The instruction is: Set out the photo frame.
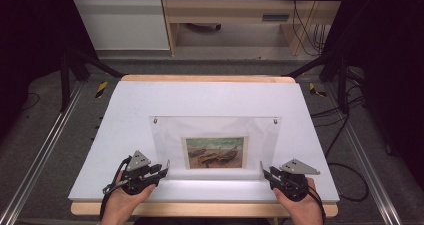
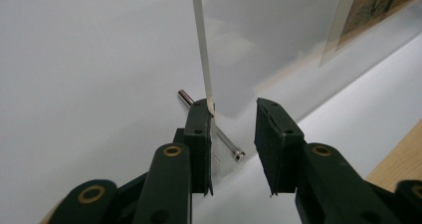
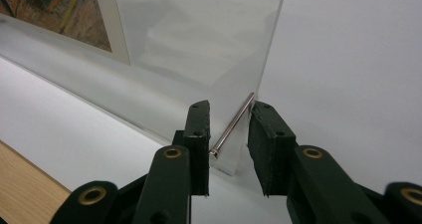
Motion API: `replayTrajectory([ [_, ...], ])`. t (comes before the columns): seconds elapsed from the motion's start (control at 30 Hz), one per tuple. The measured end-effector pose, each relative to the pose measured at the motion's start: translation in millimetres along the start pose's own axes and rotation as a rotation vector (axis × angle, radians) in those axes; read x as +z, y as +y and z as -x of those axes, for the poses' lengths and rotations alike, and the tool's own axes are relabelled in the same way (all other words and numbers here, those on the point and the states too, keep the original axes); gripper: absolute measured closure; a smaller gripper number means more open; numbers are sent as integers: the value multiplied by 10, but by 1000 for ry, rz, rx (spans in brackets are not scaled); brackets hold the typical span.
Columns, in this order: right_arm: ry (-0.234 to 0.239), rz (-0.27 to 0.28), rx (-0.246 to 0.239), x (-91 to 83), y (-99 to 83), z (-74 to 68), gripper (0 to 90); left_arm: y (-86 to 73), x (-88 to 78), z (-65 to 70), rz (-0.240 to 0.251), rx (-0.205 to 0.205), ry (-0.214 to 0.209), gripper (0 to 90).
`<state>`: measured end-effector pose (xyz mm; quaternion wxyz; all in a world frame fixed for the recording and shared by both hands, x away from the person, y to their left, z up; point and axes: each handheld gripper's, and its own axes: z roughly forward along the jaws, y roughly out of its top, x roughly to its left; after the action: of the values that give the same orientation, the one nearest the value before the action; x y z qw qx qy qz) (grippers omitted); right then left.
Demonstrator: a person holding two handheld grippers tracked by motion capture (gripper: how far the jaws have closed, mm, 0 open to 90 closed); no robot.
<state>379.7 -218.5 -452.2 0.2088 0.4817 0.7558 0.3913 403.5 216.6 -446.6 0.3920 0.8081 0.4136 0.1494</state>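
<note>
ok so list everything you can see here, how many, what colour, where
clear acrylic frame: one, transparent, mid table, near edge between the two grippers
picture: one, boats in orange and teal with a pale border, inside the frame's lower middle
metal pins: four, silver, one at each frame corner; far left, far right, near left, near right
table: one, white top with a wooden edge
cabinet: one, white, on the floor behind the table
cables: several, black, on the floor to the right
left hand-held gripper: one, black, at the frame's near left corner, jaws either side of its edge
right hand-held gripper: one, black, at the near right corner
hands: two, at the bottom edge
</note>
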Motion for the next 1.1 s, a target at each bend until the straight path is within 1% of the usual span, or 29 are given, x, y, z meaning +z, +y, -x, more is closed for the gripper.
replayTrajectory([
  [0.1,-1,-4,-10,0,-9,0,704,-6,-1,8,1,-3,-3,673],
  [0.63,3,-2,3,-2,-19,-2,701,-11,0,5,6,-10,-7,672],
  [0.87,6,2,2,3,-18,0,679,-13,8,4,11,-15,-10,656],
  [0.93,8,9,1,5,-18,1,651,-13,6,4,17,-15,-4,625],
  [1.0,10,16,6,4,-15,-5,599,-10,0,-4,29,-18,8,562],
  [1.03,9,23,8,4,-12,-4,558,-8,-6,-14,33,-18,10,520],
  [1.07,-1,39,6,3,-5,7,456,-6,-10,-23,37,-18,14,443],
  [1.1,-1,39,6,3,-5,7,456,-5,-13,-30,40,-16,16,443],
])
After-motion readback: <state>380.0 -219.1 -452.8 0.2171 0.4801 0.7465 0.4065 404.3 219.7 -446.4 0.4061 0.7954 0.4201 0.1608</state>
